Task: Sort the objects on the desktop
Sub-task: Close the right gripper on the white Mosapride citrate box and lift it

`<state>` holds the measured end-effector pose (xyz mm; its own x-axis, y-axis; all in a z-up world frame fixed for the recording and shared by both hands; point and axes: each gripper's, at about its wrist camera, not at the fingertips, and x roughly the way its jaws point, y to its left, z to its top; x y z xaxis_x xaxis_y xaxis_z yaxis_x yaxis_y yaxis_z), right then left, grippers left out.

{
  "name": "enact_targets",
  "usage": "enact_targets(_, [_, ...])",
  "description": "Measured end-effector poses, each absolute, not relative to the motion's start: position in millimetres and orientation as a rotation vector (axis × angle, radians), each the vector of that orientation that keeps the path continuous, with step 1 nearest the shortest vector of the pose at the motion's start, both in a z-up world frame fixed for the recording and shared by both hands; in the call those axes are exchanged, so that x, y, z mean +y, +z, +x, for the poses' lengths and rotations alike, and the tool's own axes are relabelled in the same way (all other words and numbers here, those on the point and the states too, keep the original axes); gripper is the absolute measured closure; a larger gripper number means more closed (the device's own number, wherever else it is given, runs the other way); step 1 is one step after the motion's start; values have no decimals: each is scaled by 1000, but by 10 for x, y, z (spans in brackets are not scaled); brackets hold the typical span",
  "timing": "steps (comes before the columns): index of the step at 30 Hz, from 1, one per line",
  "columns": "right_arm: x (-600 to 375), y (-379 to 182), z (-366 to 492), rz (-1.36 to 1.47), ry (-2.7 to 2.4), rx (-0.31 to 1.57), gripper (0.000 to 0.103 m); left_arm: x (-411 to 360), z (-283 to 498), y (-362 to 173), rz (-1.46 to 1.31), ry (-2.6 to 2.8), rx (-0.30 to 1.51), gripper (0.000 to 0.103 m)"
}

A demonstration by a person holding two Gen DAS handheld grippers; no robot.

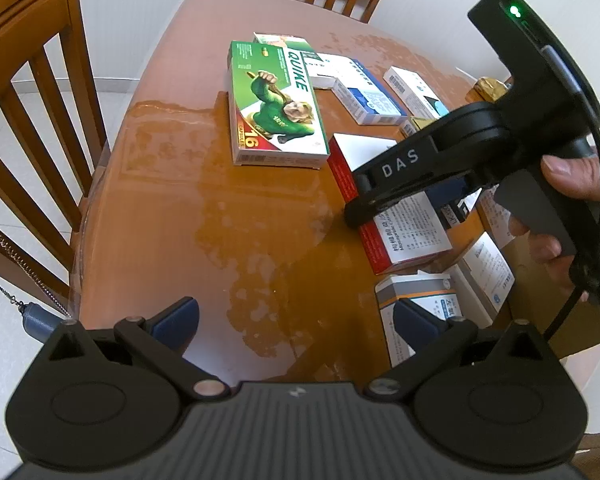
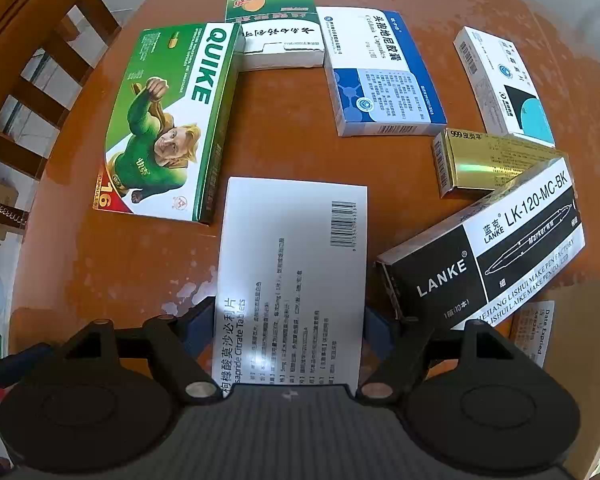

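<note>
Several boxes lie scattered on the table (image 2: 260,128), and the right gripper (image 2: 290,320) clasps the white tablet box (image 2: 292,264) at its six-o'clock end beside the green QUIKE box (image 2: 168,120), likely mid-placement, so next comes letting go, while the left gripper (image 1: 296,320) hangs spread and empty.

Both views are bright and sharp. Pale glare patches the table (image 1: 260,216). Fisheye bending curves its edges and darkens the corners.

Gripper body hides white box's (image 2: 296,256) near end.
</note>
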<state>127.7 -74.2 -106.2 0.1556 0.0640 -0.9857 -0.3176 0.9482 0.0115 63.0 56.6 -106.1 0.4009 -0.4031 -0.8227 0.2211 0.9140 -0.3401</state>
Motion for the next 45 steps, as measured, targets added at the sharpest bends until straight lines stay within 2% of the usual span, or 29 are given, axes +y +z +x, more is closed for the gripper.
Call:
enact_targets(21, [-823, -1122, 1030, -233, 289, 1352, 24, 520, 597, -1021, -169, -403, 1078, 0])
enact_targets(27, [-686, -947, 1249, -228, 309, 1322, 24, 464, 561, -985, -161, -404, 1073, 0])
enact_targets(45, [-866, -371, 862, -190, 395, 1237, 24, 300, 351, -762, -132, -373, 1023, 0])
